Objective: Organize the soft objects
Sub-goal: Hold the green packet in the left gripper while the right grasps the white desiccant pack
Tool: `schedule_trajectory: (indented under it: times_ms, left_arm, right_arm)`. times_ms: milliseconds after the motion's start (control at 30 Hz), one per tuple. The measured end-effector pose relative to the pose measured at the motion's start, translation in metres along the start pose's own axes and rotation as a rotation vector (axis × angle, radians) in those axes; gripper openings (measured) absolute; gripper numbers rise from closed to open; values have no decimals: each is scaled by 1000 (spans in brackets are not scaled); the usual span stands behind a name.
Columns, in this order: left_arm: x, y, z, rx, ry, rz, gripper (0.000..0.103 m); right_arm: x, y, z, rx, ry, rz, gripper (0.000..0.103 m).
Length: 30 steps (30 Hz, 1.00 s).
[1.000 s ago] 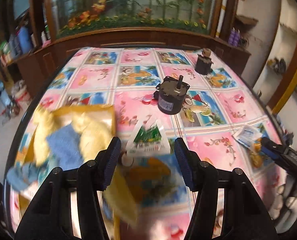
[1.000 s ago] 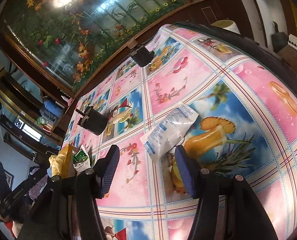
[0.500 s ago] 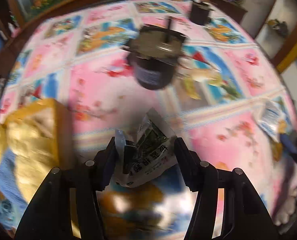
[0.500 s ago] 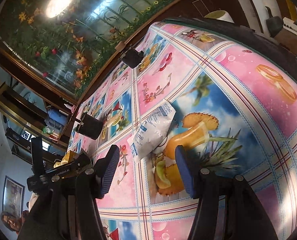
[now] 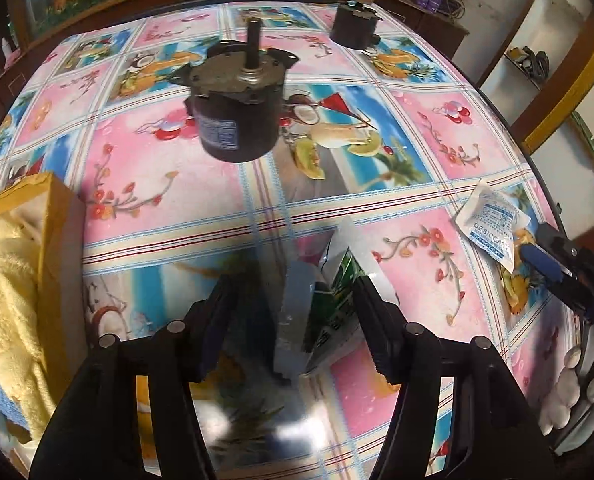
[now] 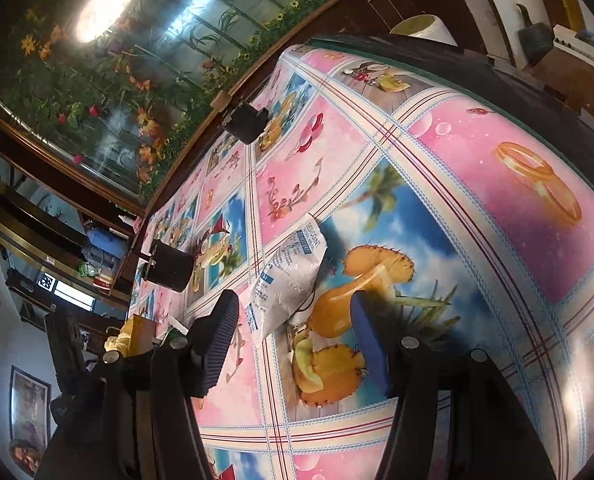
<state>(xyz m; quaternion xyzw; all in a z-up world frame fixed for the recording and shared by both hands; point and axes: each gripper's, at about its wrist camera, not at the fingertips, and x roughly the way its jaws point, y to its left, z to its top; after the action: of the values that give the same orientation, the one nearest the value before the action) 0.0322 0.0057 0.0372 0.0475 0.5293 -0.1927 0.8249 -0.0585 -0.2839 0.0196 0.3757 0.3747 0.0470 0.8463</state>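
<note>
Green-and-white foil sachet [image 5: 339, 300] stands crumpled between the pads of the left tongs [image 5: 293, 320], pushed toward the right-hand pad and leaning against it, with a clear gap to the left-hand pad; its long axis runs roughly along the fingers, pointing away from the wrist. Jaws of the left tongs have just been opening, so the sachet reads as released rather than clenched. White desiccant packet [image 6: 287, 280] lies flat on the counter [image 6: 477, 208] directly ahead of the right tongs [image 6: 293, 344], its near end just reaching in between the tips, closer to the left pad, its long axis angled away and slightly to the right. Right tongs stand parted and grasp nothing. Right hand is plainly the nearer one to this packet; seen from the left wrist it lies well apart, at the far right edge of the counter. Yellow box [image 5: 53, 264] holding yellow and blue cloths sits just left of the left tongs; the likely destination, as a judgement
</note>
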Motion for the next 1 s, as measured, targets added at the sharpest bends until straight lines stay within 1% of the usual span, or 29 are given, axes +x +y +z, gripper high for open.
schedule_trajectory:
  times_ms: [67, 100, 167, 267, 333, 367, 400, 433, 467, 533, 700, 767, 800, 833, 900, 1000]
  left_arm:
    - [2, -6, 1, 9, -6, 2, 64]
    - [3, -9, 1, 12, -8, 9, 67]
    - [7, -16, 2, 21, -17, 36, 69]
    - [12, -27, 1, 61, -42, 106, 69]
    - [12, -29, -1, 63, -59, 105, 69]
    - [12, -29, -2, 61, -64, 106, 63]
    - [11, -30, -2, 65, -73, 100, 46]
    - [9, -31, -2, 68, -75, 86, 39]
    - [8, -30, -3, 61, -72, 62, 30]
    - [6, -28, -4, 45, -71, 34, 27]
    - [2, -25, -10, 2, -91, 5, 24]
    - [1, -24, -13, -15, -93, -8, 24]
    - [0, -23, -15, -22, -95, -11, 24]
    - [-2, -22, -16, -30, -97, -15, 24]
    - [-4, -20, -20, -43, -101, -23, 24]
    - [-10, -19, -26, -60, -109, -43, 24]
  right_arm:
    - [10, 6, 7, -6, 19, -8, 58]
    - [15, 10, 11, -15, 29, -18, 58]
    - [25, 19, 16, -36, 45, -41, 59]
    - [37, 36, 15, -108, 58, -107, 60]
    - [45, 49, 10, -174, 61, -161, 62]
    - [48, 54, 8, -205, 62, -185, 62]
    - [52, 61, 5, -247, 64, -219, 62]
    - [56, 67, 2, -287, 66, -252, 62]
    - [59, 72, 0, -318, 68, -280, 62]
    - [65, 80, -6, -372, 73, -318, 62]
    - [70, 92, -20, -453, 67, -364, 61]
    - [70, 94, -23, -474, 68, -341, 51]
    - [70, 93, -24, -472, 74, -318, 41]
    - [69, 93, -24, -463, 79, -291, 37]
    - [66, 91, -25, -444, 87, -240, 33]
    - [58, 91, -27, -422, 75, -189, 32]
